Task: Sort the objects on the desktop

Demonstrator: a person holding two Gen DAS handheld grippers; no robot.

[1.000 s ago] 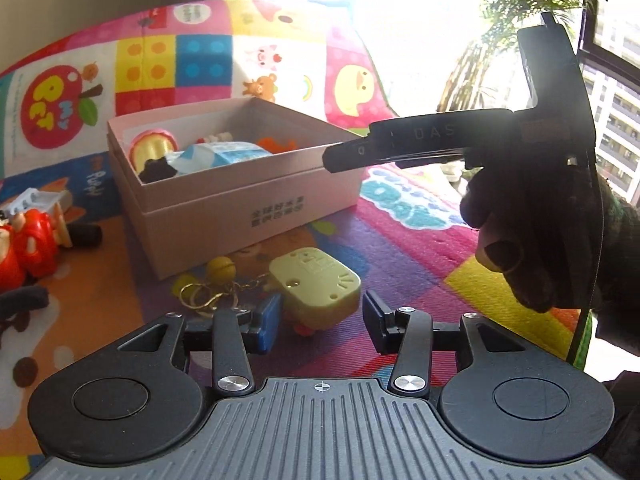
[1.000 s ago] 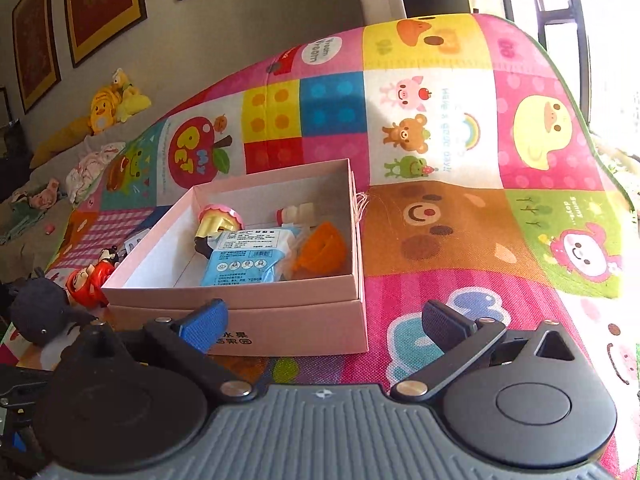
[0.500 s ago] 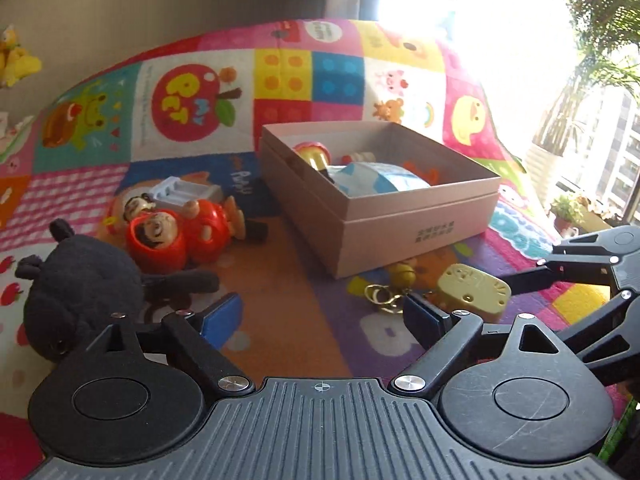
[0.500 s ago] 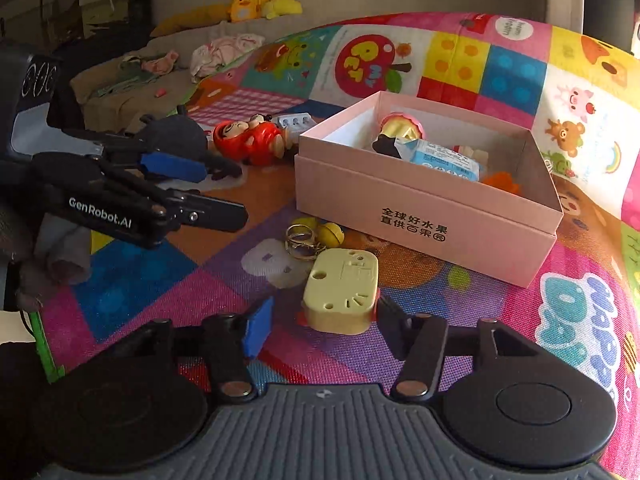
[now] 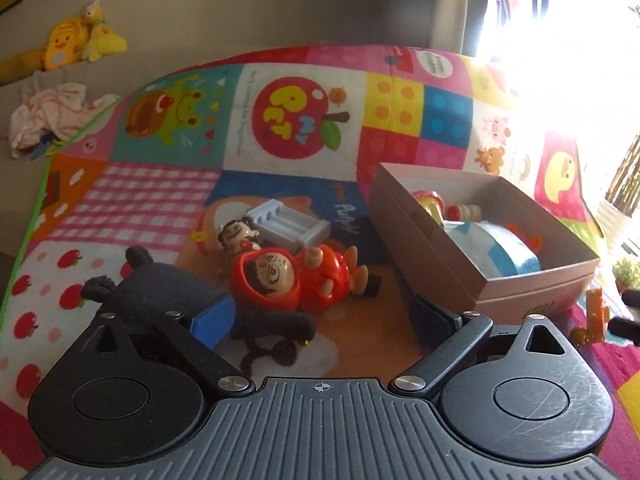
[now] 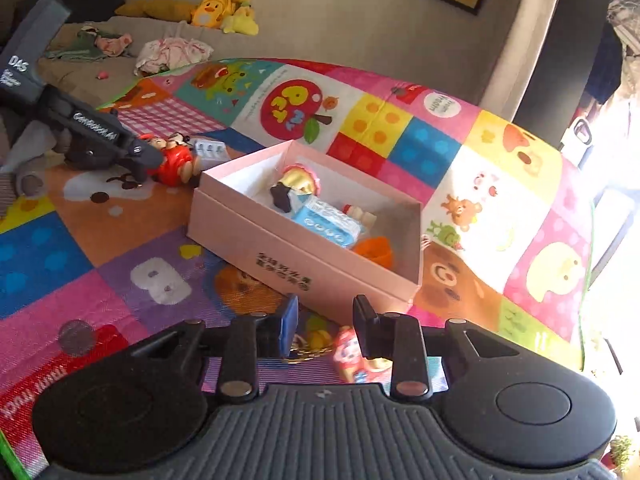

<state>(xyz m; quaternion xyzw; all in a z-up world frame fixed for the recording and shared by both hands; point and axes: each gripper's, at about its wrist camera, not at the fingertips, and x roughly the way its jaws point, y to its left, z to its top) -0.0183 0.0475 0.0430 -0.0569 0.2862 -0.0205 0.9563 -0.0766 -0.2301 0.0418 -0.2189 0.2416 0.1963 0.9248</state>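
Observation:
A pink open box (image 5: 520,284) (image 6: 280,248) sits on the colourful mat and holds a blue-white packet (image 6: 328,222), an orange piece (image 6: 374,250) and small toys. My left gripper (image 5: 320,316) is open, low over the mat, with a black plush toy (image 5: 160,292) by its left finger and a red doll (image 5: 296,276) just ahead. My right gripper (image 6: 326,324) is shut on a toy with a keyring (image 6: 352,354), held in front of the box's near wall. The left gripper also shows in the right wrist view (image 6: 136,160).
A grey plastic tray piece (image 5: 288,224) and a small doll (image 5: 238,236) lie behind the red doll. A sofa with yellow plush toys (image 6: 218,8) and clothes stands beyond the mat. A window is bright at the right.
My left gripper moved left toward the black plush and red doll. My right gripper closed on the yellow toy with keyring and lifted it up toward the box.

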